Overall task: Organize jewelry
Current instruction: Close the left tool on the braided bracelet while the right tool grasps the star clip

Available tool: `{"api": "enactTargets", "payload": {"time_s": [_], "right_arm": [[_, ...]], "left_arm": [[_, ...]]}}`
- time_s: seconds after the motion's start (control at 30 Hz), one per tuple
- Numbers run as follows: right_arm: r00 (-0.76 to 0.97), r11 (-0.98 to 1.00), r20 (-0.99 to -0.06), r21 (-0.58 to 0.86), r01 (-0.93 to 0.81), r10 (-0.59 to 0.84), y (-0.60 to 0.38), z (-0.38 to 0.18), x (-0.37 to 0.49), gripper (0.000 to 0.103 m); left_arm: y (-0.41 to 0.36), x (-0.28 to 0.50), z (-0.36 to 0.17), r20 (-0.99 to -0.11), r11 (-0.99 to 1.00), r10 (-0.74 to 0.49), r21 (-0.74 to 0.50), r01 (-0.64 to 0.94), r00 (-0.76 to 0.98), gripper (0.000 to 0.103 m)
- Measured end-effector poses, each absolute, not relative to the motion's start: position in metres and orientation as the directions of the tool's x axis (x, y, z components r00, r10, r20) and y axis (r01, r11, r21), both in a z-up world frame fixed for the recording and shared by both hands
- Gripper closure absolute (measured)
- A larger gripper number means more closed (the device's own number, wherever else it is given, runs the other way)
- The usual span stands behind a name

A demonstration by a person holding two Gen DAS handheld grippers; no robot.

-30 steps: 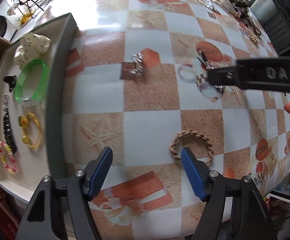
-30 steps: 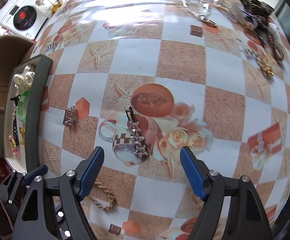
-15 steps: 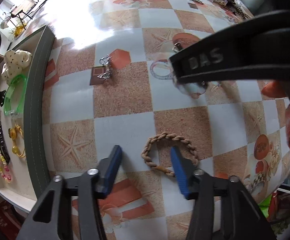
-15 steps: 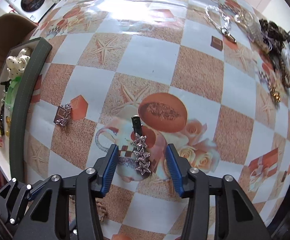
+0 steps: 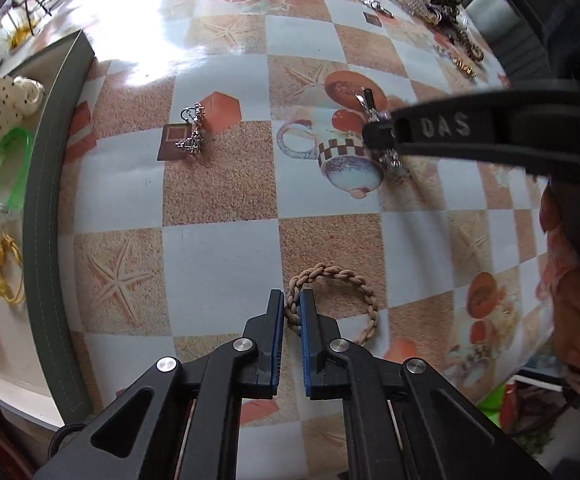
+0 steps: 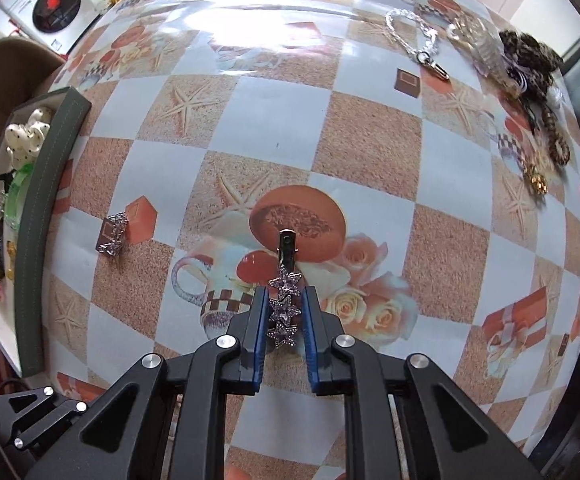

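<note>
My left gripper (image 5: 291, 309) has its blue-padded jaws pinched together on the near-left part of the tan braided rope bracelet (image 5: 331, 300), which lies flat on the checkered sand-and-white vinyl tablecloth (image 5: 218, 256). The rest of the loop curls away to the right of the jaws, resting on the cloth.

My right gripper (image 6: 284, 312) is closed around the silver hair clip with three purple rhinestone stars (image 6: 285, 300). The lower two stars sit between the blue pads, the top star and the dark metal end of the clip stick out beyond the fingertips. The clip lies over the printed teacup picture on the cloth, farther from me than the rope bracelet and to its right. From the left wrist view the black finger of that gripper covers most of the clip, so whether the clip is lifted or resting on the cloth I cannot tell.

A small silver rhinestone clip (image 5: 192, 136) lies loose on the cloth, beyond the rope bracelet and to its left, beside a printed brown square.

Well left of the rope bracelet stands the grey-walled jewelry tray with a white floor (image 5: 46, 208). In it I see a cream polka-dot scrunchie (image 5: 12, 102), a translucent green bangle (image 5: 6, 176) and a yellow hair tie (image 5: 6, 268).

Far beyond the rope bracelet, at the right far edge of the table, a heap of chains and leopard-print pieces (image 6: 525, 68) waits unsorted.
</note>
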State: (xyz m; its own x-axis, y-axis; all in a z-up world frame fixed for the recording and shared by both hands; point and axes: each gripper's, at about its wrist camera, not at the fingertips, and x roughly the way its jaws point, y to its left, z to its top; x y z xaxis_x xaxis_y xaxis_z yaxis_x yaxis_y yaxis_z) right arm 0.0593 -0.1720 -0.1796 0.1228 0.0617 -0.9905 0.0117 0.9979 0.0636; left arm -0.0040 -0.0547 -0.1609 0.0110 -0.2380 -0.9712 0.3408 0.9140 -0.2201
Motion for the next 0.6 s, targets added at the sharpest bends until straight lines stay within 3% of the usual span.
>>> {"api": "enactTargets", "payload": {"time_s": [0.3, 0.6], "right_arm": [[0.139, 0.991, -0.984, 0.118, 0.068, 0.108, -0.194, -0.157, 0.038, 0.085], [0.15, 0.983, -0.979, 0.154, 0.103, 0.138, -0.191, -0.126, 0.013, 0.085]], "left_arm": [[-0.031, 0.005, -0.134, -0.949, 0.896, -0.316, -0.294, 0.333, 0.013, 0.092], [-0.006, 0.01, -0.115, -0.946, 0.908, -0.318, -0.283, 0.31, 0.069, 0.092]]}}
